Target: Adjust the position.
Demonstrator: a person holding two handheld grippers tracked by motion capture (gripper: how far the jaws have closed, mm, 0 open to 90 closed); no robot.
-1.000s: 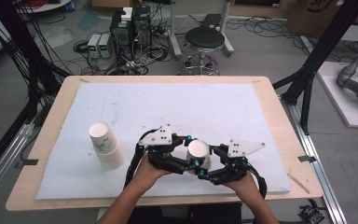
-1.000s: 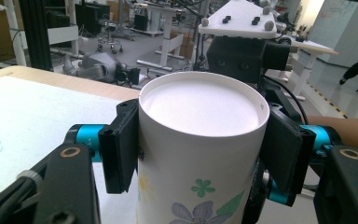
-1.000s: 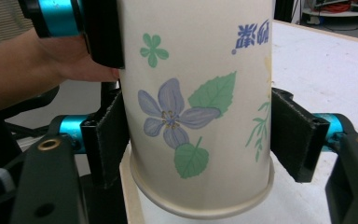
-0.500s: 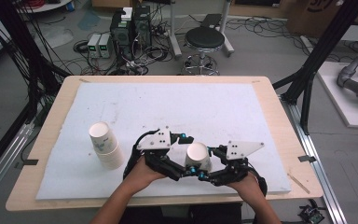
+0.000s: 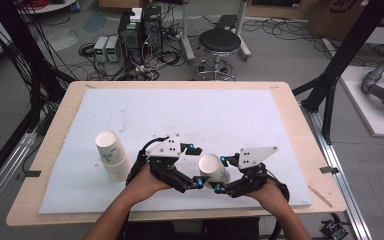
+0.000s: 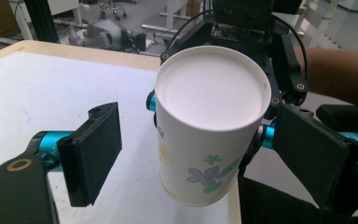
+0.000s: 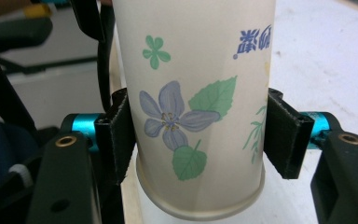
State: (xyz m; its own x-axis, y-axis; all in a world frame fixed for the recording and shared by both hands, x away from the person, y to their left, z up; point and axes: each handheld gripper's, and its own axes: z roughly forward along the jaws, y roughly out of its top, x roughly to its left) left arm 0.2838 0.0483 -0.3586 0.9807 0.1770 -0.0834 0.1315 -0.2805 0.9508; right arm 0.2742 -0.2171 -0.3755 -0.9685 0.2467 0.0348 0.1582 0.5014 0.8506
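Note:
An upside-down paper cup (image 5: 213,170) printed with flowers hangs just above the white mat near the table's front edge. My right gripper (image 5: 220,174) is shut on it, its jaws having just been closing. In the right gripper view both pads (image 7: 119,135) press the cup (image 7: 196,93) on its sides near the rim, within my right gripper (image 7: 200,135). My left gripper (image 5: 196,166) is open, its jaws having just been opening. In the left gripper view the cup (image 6: 209,121) stands between its spread jaws (image 6: 200,149), with a gap at the left pad (image 6: 93,149).
A stack of paper cups (image 5: 111,152) lies tilted on the white mat (image 5: 180,110) to the left of my hands. The wooden table edge (image 5: 290,100) frames the mat. Beyond the table are a stool (image 5: 219,42), cables and equipment boxes.
The left gripper's jaws have spread away from the cup. The right gripper's jaws have closed on it. Both hands stayed nearly in place.

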